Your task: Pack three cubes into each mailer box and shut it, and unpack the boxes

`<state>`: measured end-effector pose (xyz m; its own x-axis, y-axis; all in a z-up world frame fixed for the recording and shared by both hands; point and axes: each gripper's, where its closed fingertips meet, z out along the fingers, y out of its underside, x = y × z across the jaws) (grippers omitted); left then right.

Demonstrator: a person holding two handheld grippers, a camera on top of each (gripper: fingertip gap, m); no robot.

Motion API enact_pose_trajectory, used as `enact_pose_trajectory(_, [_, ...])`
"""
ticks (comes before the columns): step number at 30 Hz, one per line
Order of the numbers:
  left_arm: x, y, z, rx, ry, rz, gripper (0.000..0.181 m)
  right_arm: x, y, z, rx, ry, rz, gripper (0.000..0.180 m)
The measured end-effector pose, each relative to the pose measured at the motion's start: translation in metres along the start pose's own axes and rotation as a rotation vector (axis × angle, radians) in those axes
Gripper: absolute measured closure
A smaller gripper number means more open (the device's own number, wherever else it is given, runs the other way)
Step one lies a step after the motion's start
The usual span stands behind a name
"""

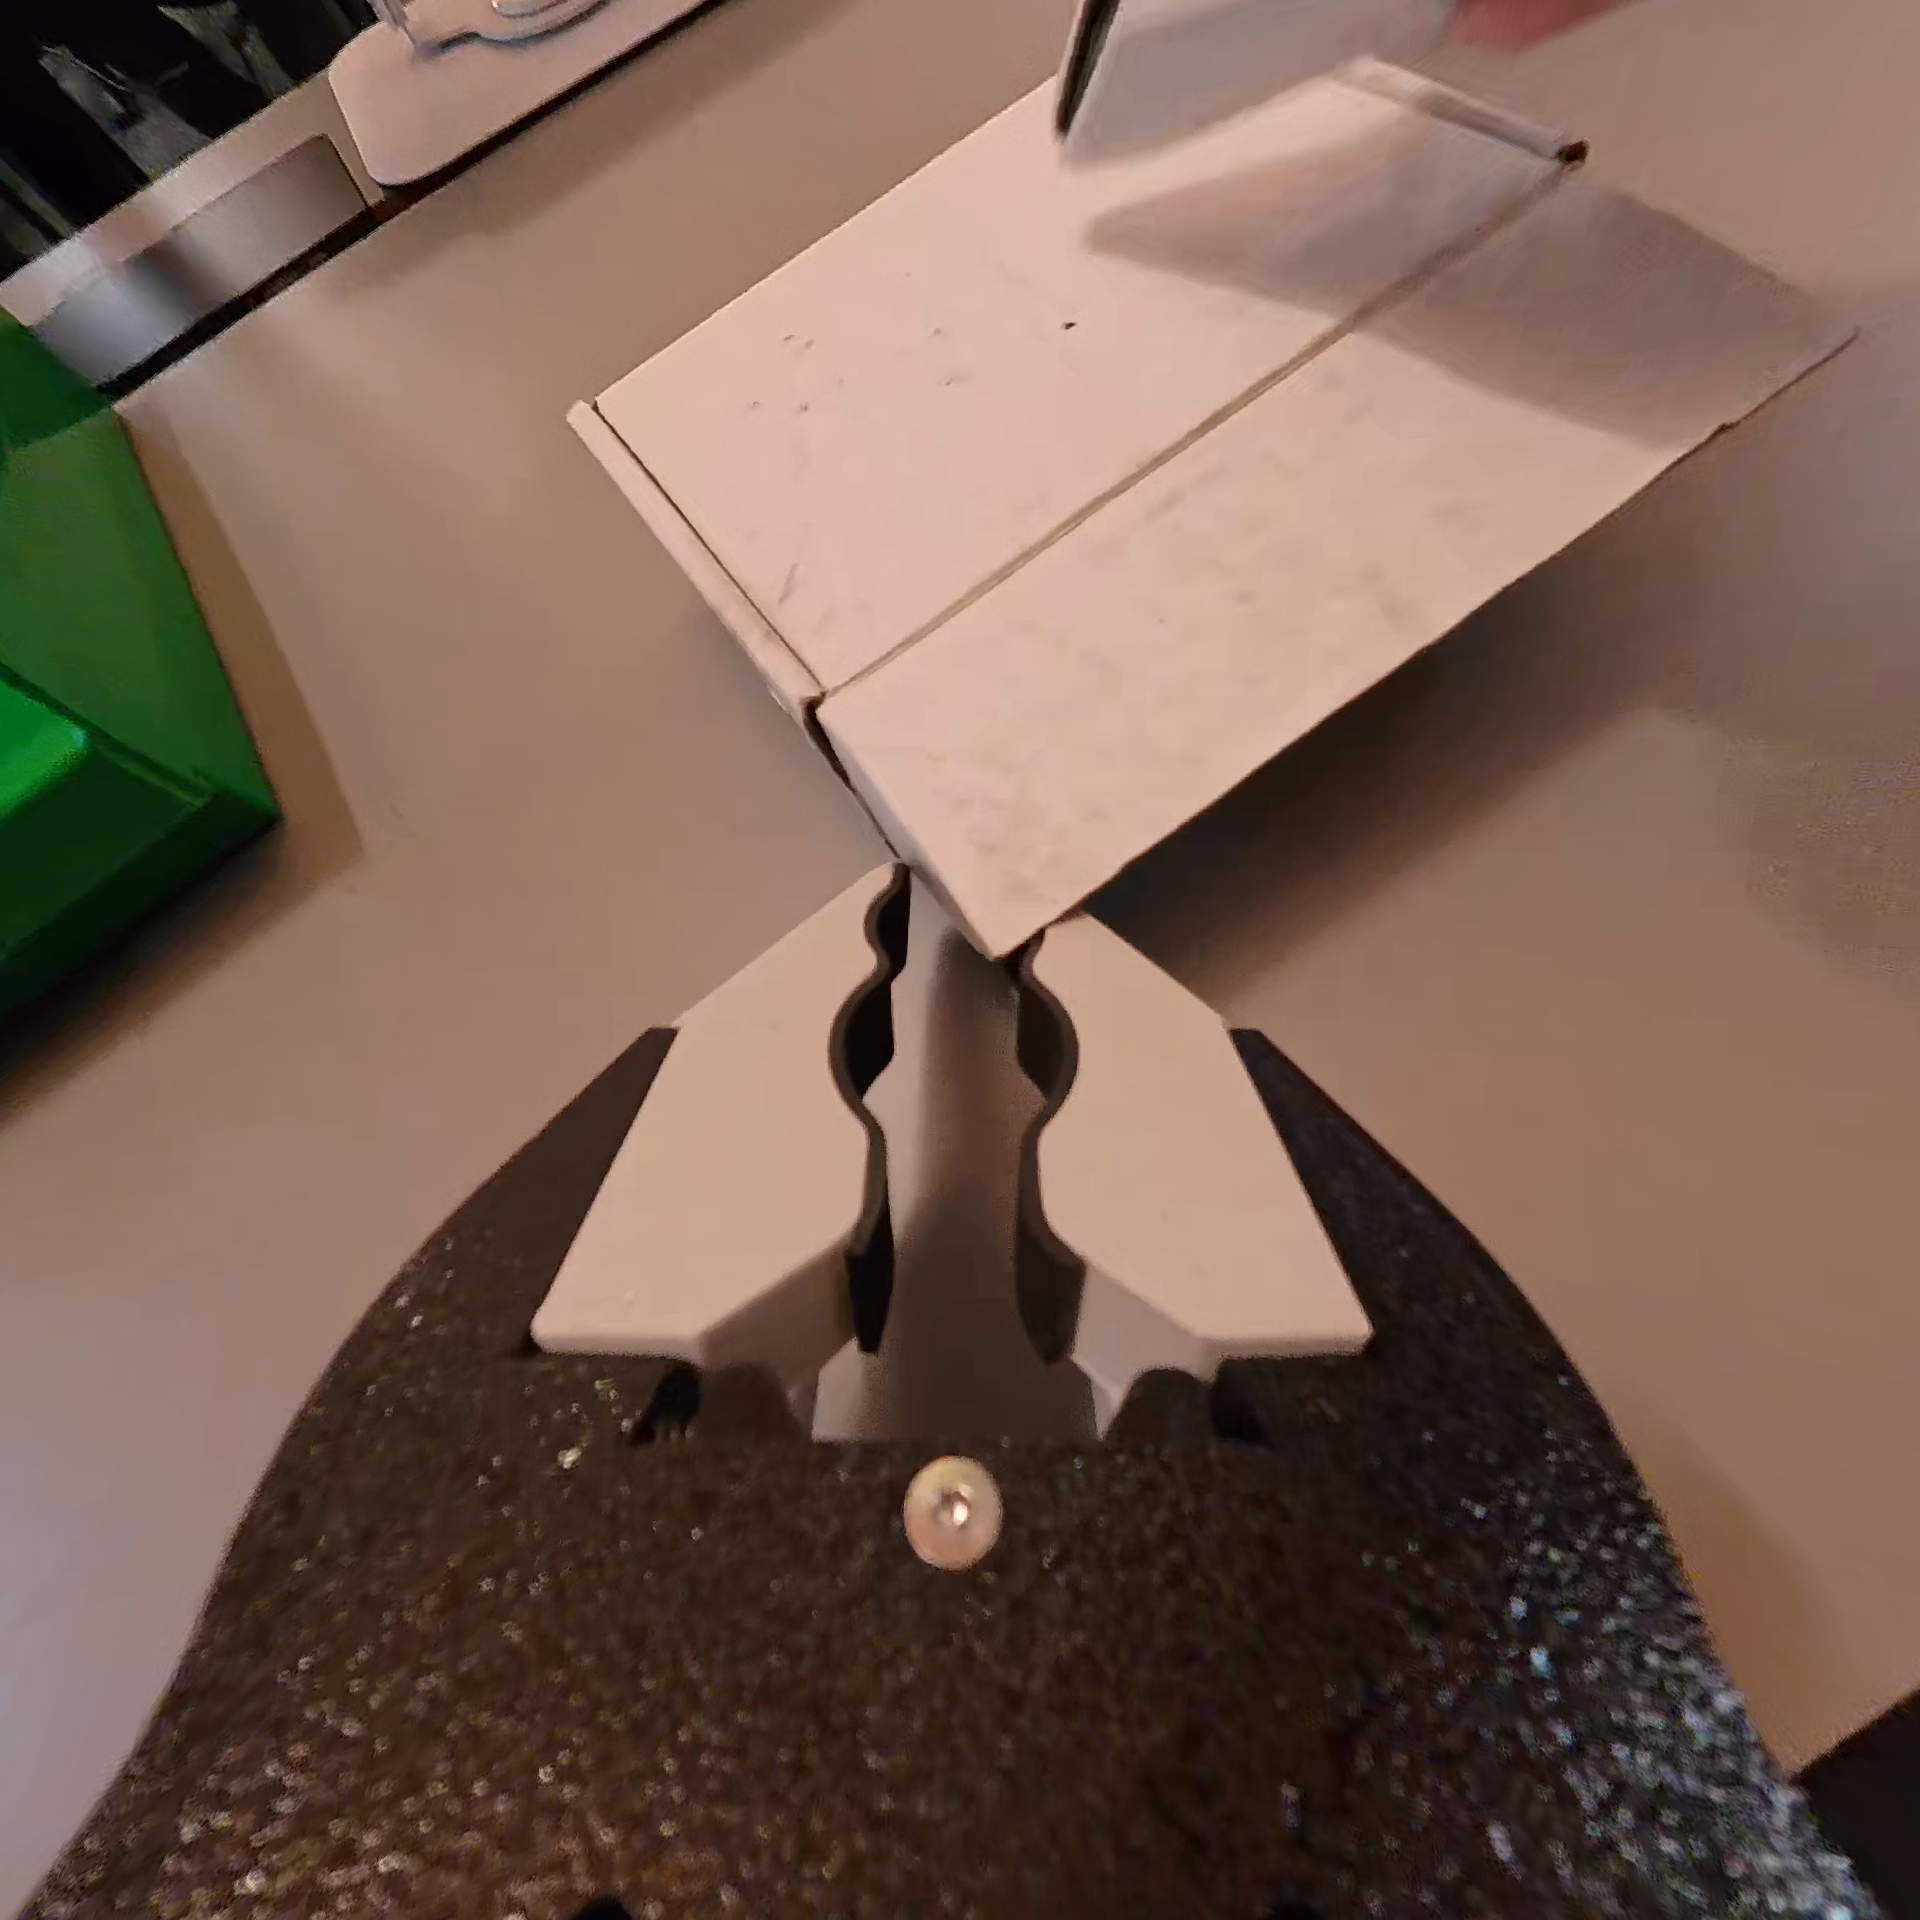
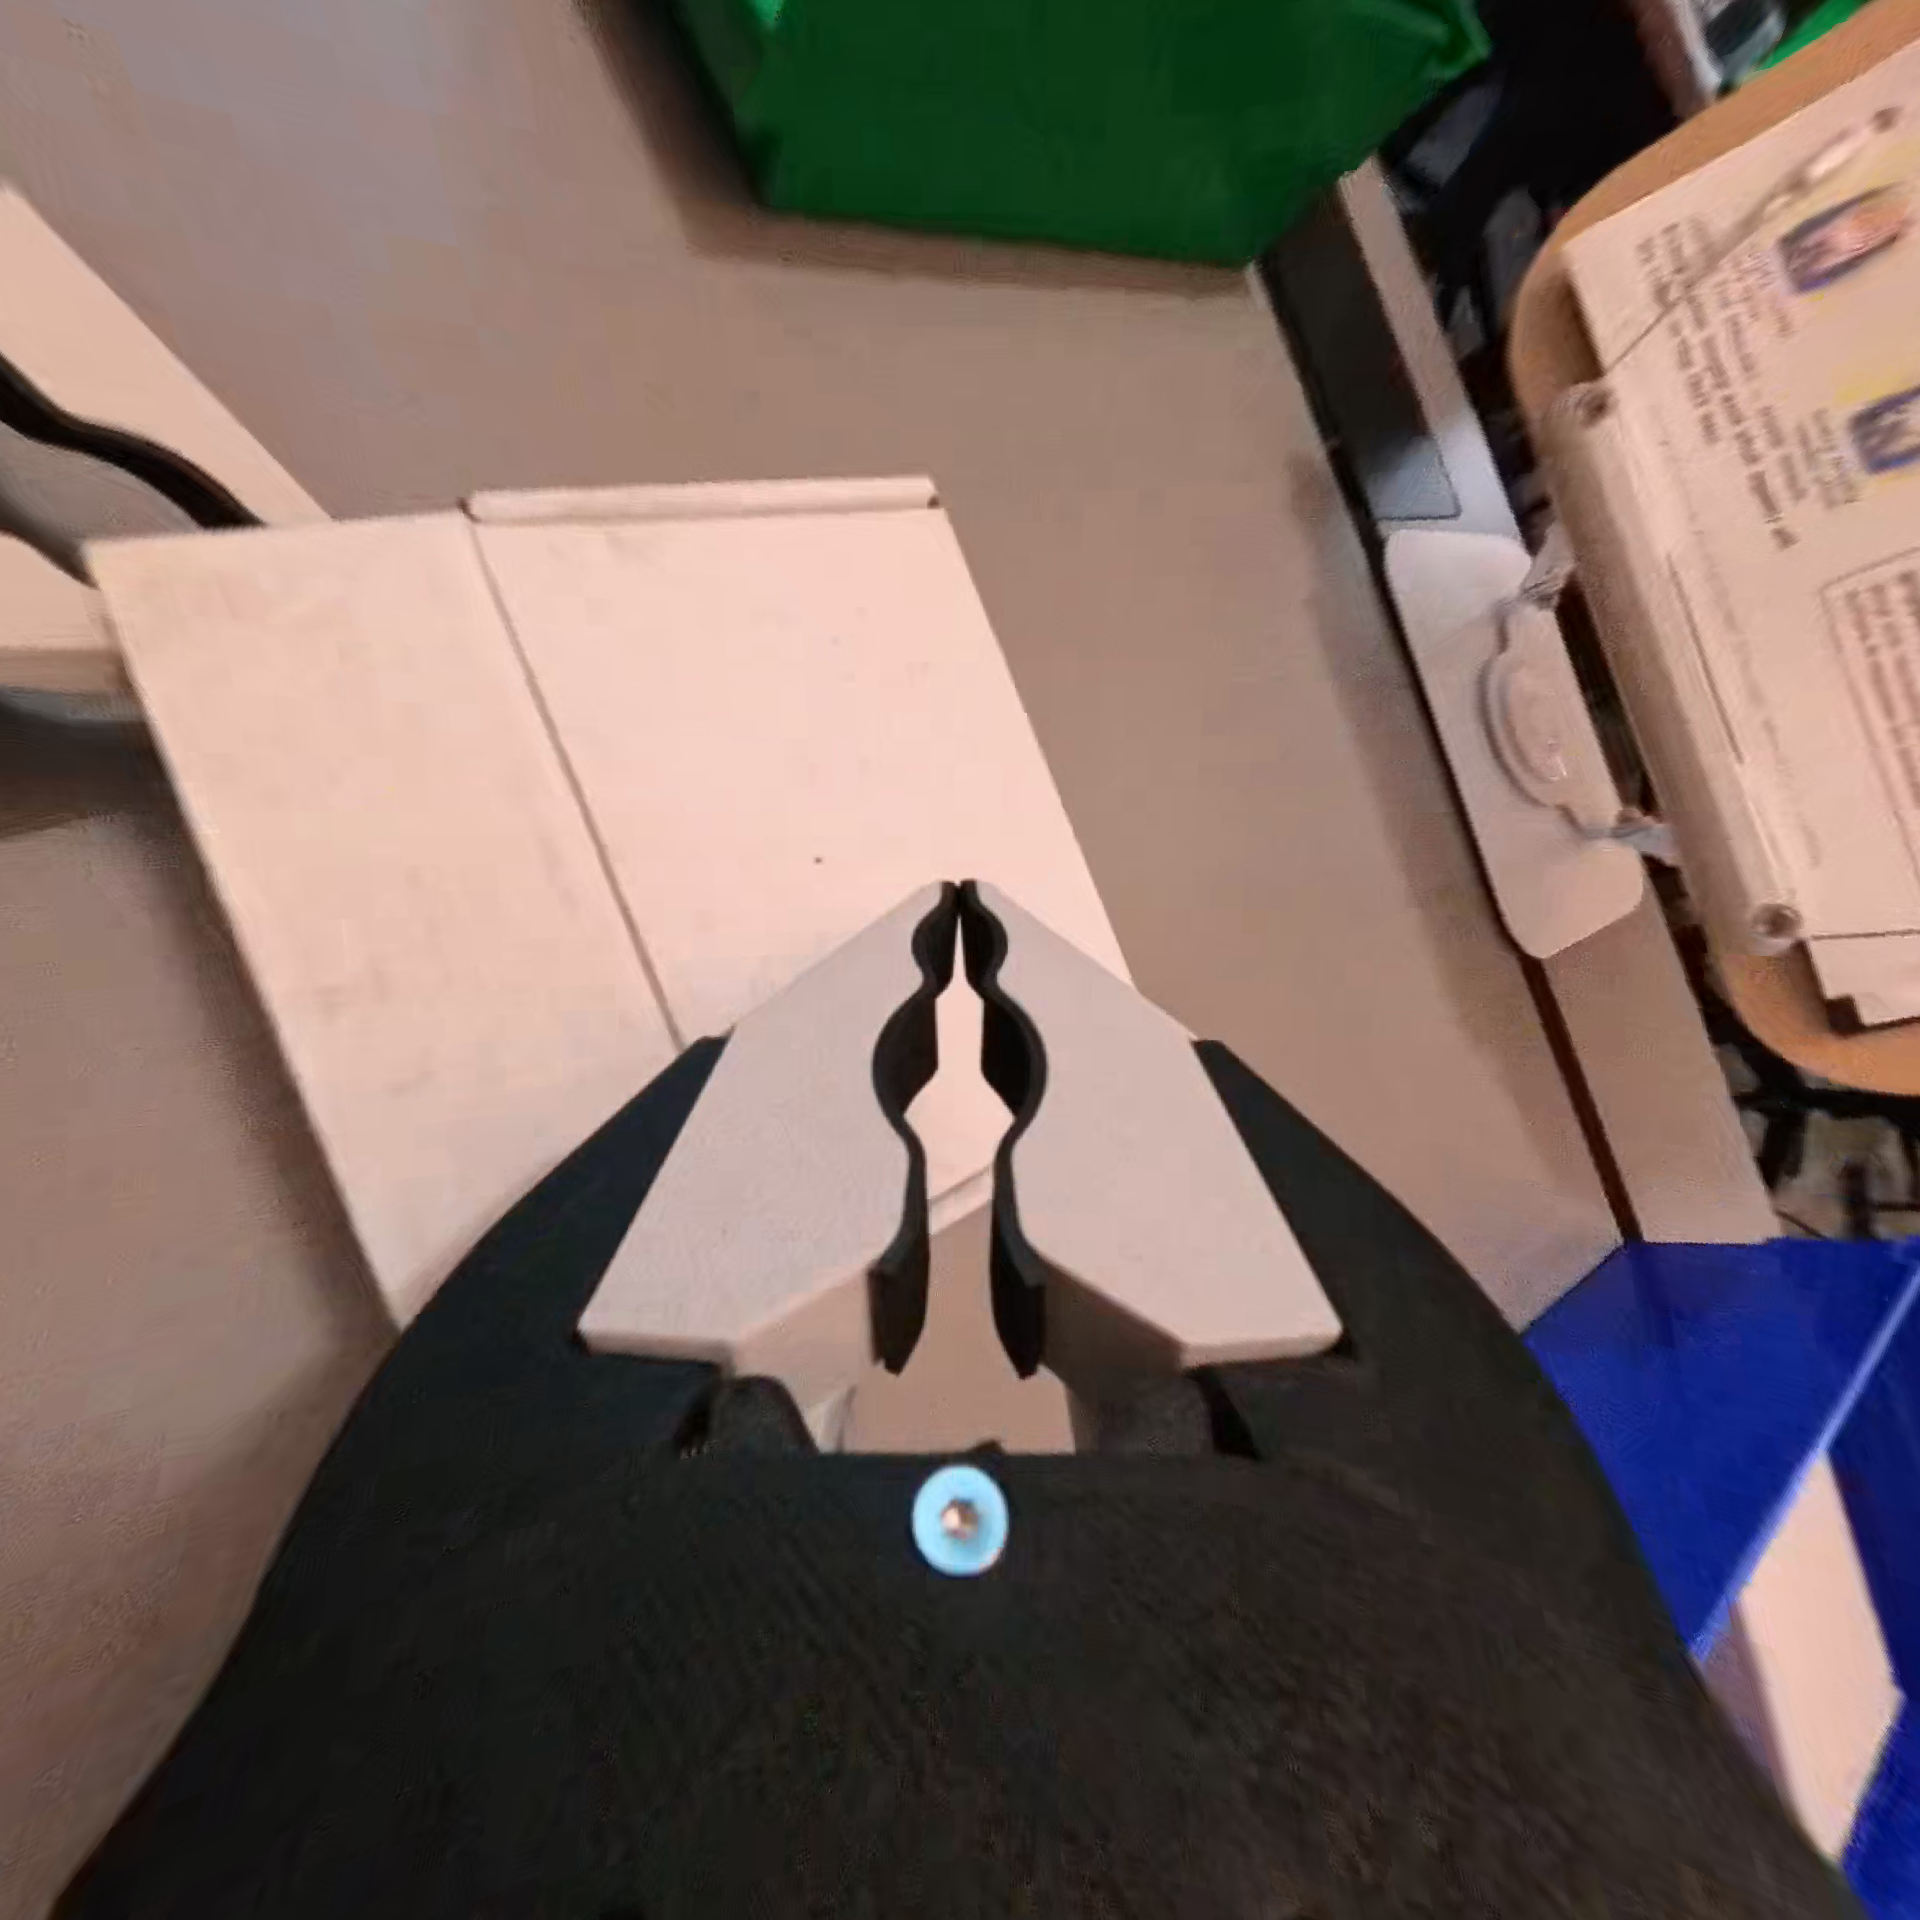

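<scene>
A white mailer box [image 1: 935,468] lies on the beige table with its lid down. Its front flap [image 1: 1299,623] sticks out flat, untucked. My left gripper [image 1: 966,904] is at the flap's near corner; the jaws stand a narrow gap apart, and the corner lies over the right fingertip. My right gripper [image 2: 956,888] is shut and empty, tips touching, just above the lid [image 2: 779,707]. It shows blurred over the box's far end in the left wrist view [image 1: 1247,83]. The flap [image 2: 343,831] reaches left toward the left gripper's finger [image 2: 104,312]. No cubes are in view.
A green bin [image 1: 104,623] stands left of the box and shows at the top of the right wrist view [image 2: 1039,104]. A blue bin [image 2: 1714,1403] is at the lower right. A white packet [image 2: 1507,727] lies at the table edge, beside a chair holding papers [image 2: 1766,520].
</scene>
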<state>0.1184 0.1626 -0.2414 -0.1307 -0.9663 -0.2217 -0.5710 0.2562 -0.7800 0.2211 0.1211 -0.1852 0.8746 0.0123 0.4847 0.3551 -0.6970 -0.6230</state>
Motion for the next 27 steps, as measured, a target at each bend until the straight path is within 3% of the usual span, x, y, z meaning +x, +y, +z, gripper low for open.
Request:
enact_pose_trajectory(1, [0.001,0.0,-0.001,0.002,0.022,-0.015,0.163,0.0,0.006,0.011,-0.054,0.001,-0.05,0.18])
enact_pose_trajectory(9, [0.026,-0.005,-0.028,0.087,0.396,-0.248,0.141,0.003,0.004,0.024,-0.035,0.063,-0.125,0.18])
enact_pose_trajectory(15, [0.022,-0.016,-0.023,0.124,0.454,-0.437,0.12,0.002,0.004,0.024,-0.037,0.086,-0.144,0.18])
enact_pose_trajectory(27, [0.003,-0.02,-0.008,0.126,0.447,-0.514,0.141,0.002,0.004,0.024,-0.047,0.095,-0.136,0.18])
